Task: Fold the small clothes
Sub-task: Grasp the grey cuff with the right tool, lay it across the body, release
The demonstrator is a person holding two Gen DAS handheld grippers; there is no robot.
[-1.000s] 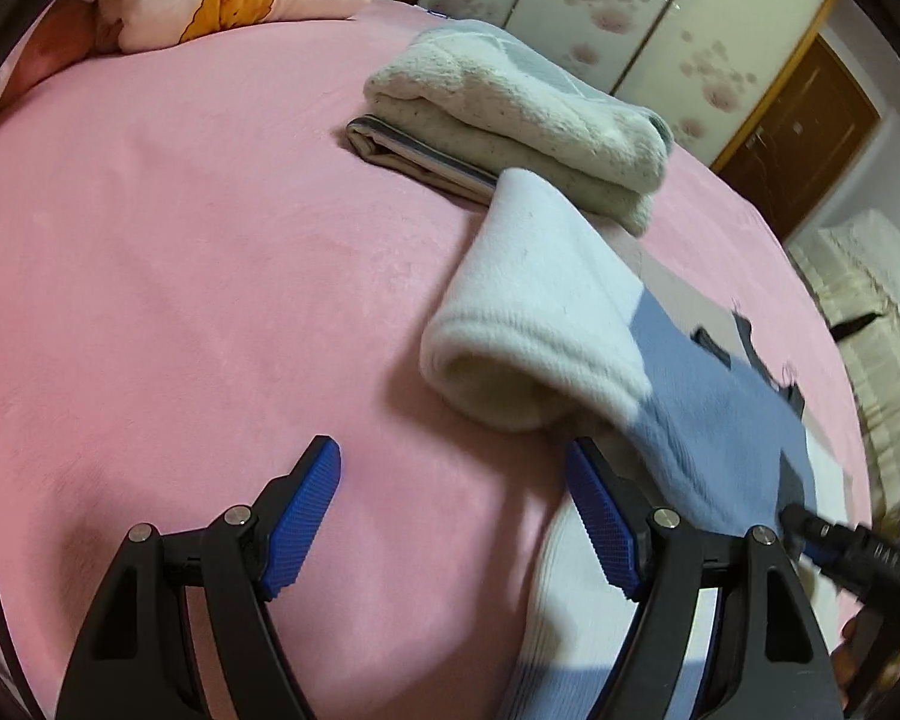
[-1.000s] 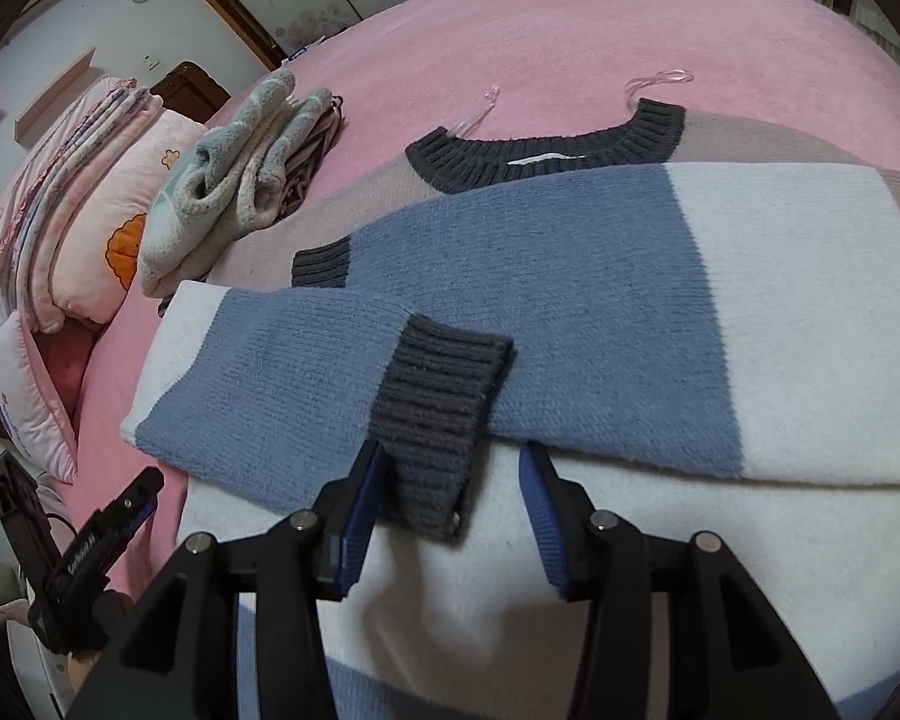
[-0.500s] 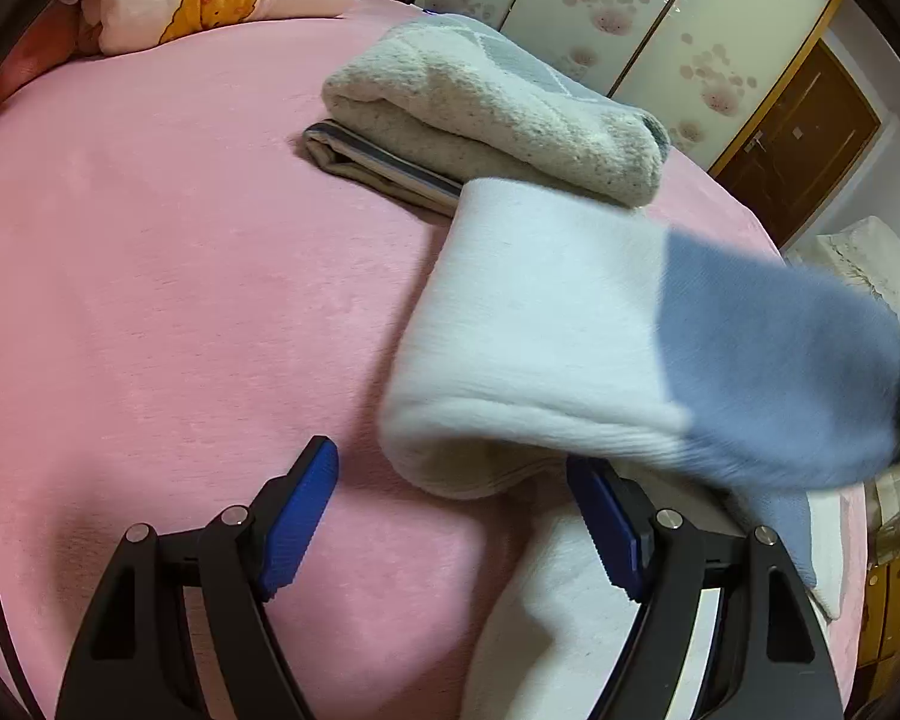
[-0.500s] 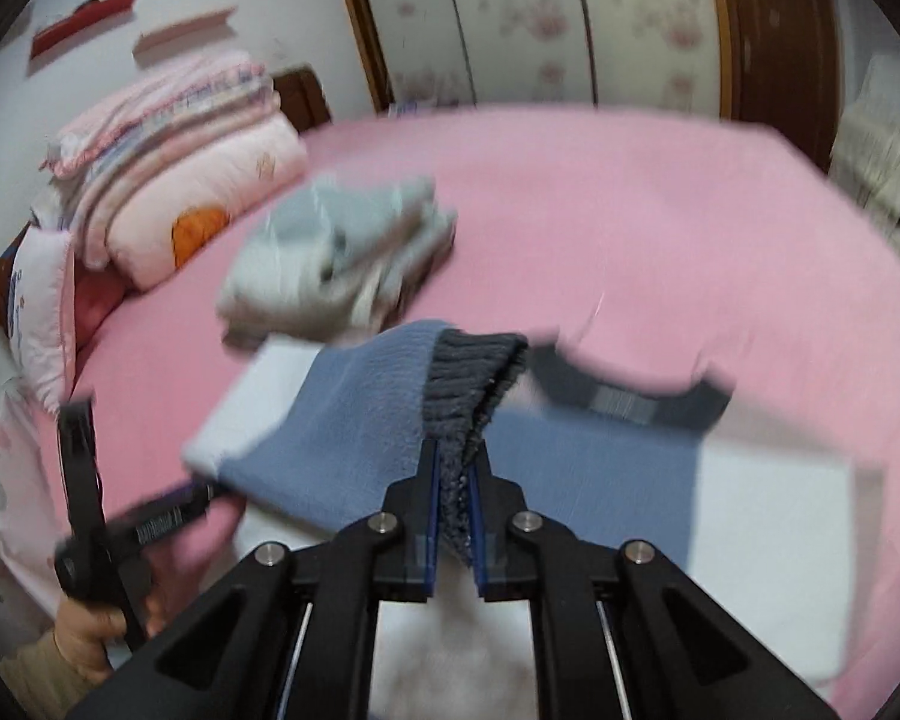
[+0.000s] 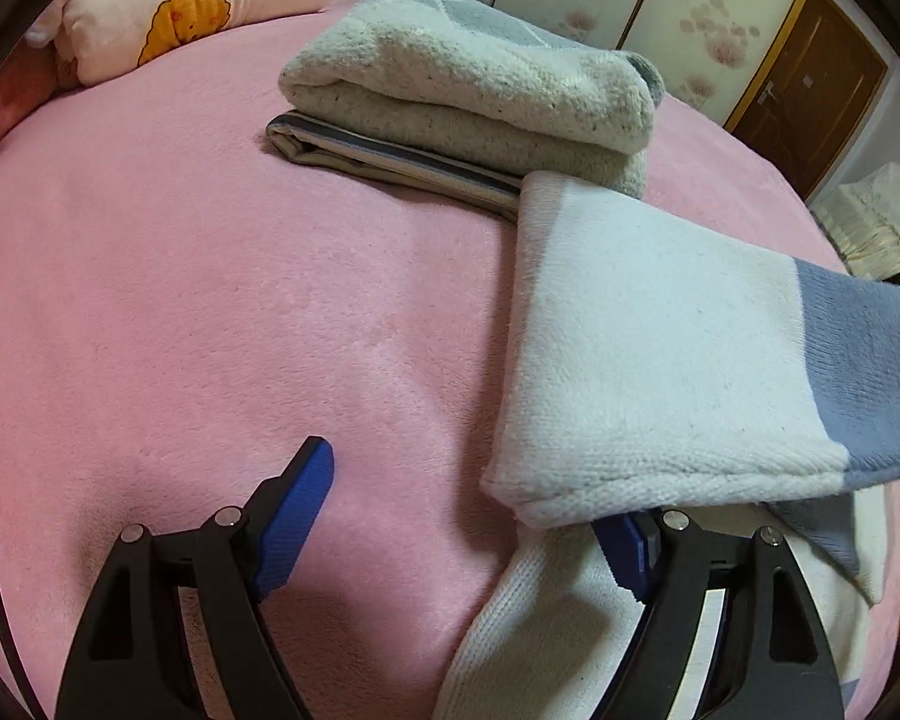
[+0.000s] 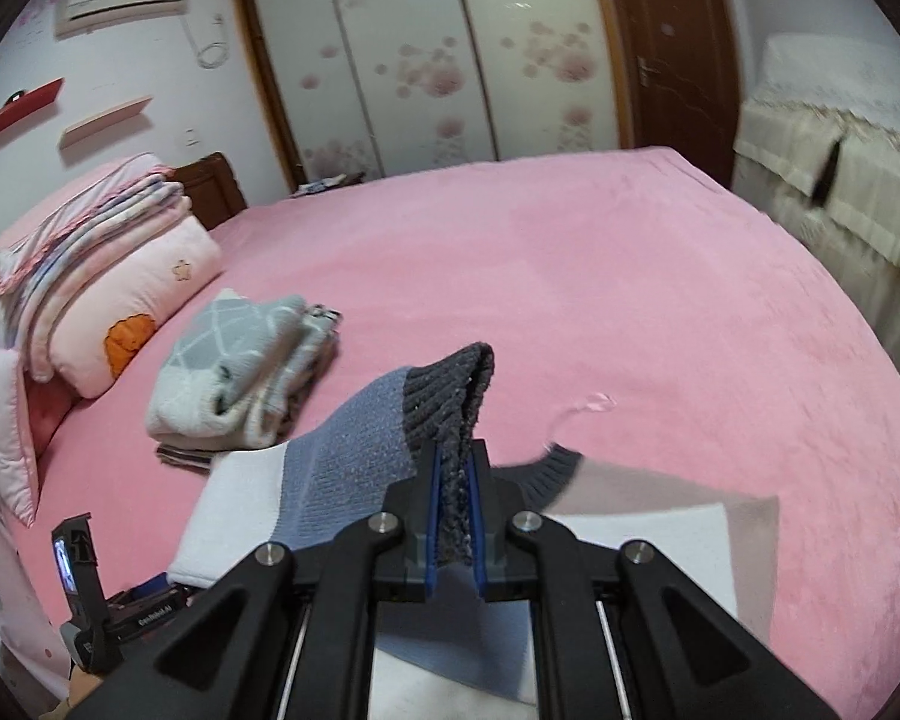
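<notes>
A small knit sweater (image 6: 648, 516) in white, blue and beige with a dark grey collar lies on the pink bed (image 6: 600, 276). My right gripper (image 6: 453, 516) is shut on the sleeve's dark grey cuff (image 6: 450, 396) and holds the sleeve (image 6: 336, 462) lifted off the sweater. In the left wrist view the raised sleeve (image 5: 660, 360) stretches white then blue toward the right. My left gripper (image 5: 468, 516) is open and empty, low over the bed at the sweater's white edge (image 5: 534, 618); the sleeve hangs over its right finger.
A stack of folded clothes (image 5: 468, 96) sits on the bed beyond the sleeve, and also shows in the right wrist view (image 6: 240, 366). Pillows and folded quilts (image 6: 90, 276) lie at the head of the bed. A wardrobe and door stand behind.
My right gripper closed on the cuff and lifted the sleeve up off the sweater body. The left gripper stayed open and shifted slightly toward the folded stack.
</notes>
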